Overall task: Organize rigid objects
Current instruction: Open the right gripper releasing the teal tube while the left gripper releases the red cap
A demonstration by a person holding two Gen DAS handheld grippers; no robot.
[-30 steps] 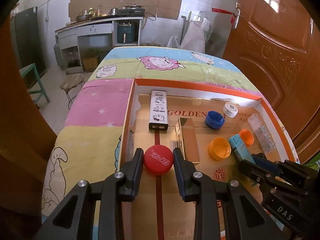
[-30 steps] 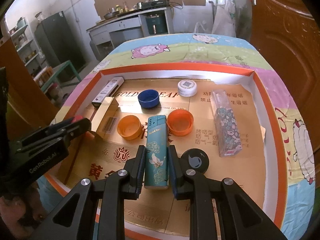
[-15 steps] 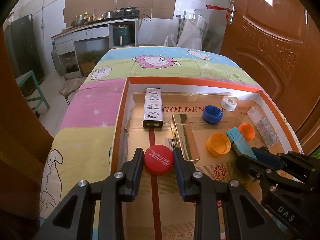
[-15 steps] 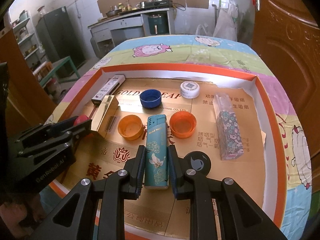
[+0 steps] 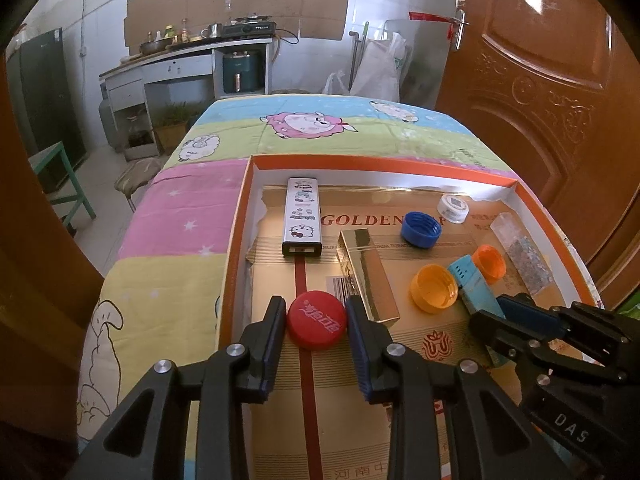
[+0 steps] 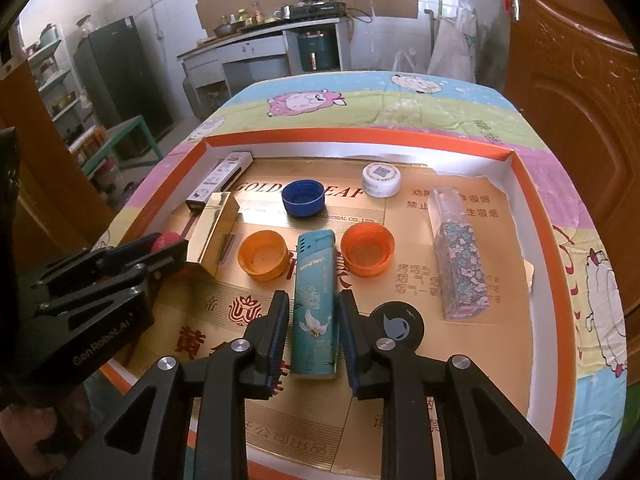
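Well, notes from beside the table:

Left gripper: jaws narrow, the red cap sits between them. Pads look touching or almost at both sides; a firm clamp I cannot confirm.

Right gripper: jaws stand at both sides of the teal lighter, with a thin gap at each pad, so not yet pressing, I judge.

Where things lie: all inside the orange-rimmed box tray. Red cap near the left wall, just beside the gold box. Teal lighter in the middle, betw. two orange caps, and the black cap is just beside the right finger.

Step in hand (my judgement): grasp cap and lighter, then sort them.

How to do well: close slowly, keep the pads centred on the lighter's long sides, approx. at its lower half; lift straight up so the black cap and orange caps are not pushed. For the cap, squeeze across its widest part, else it can pop out.
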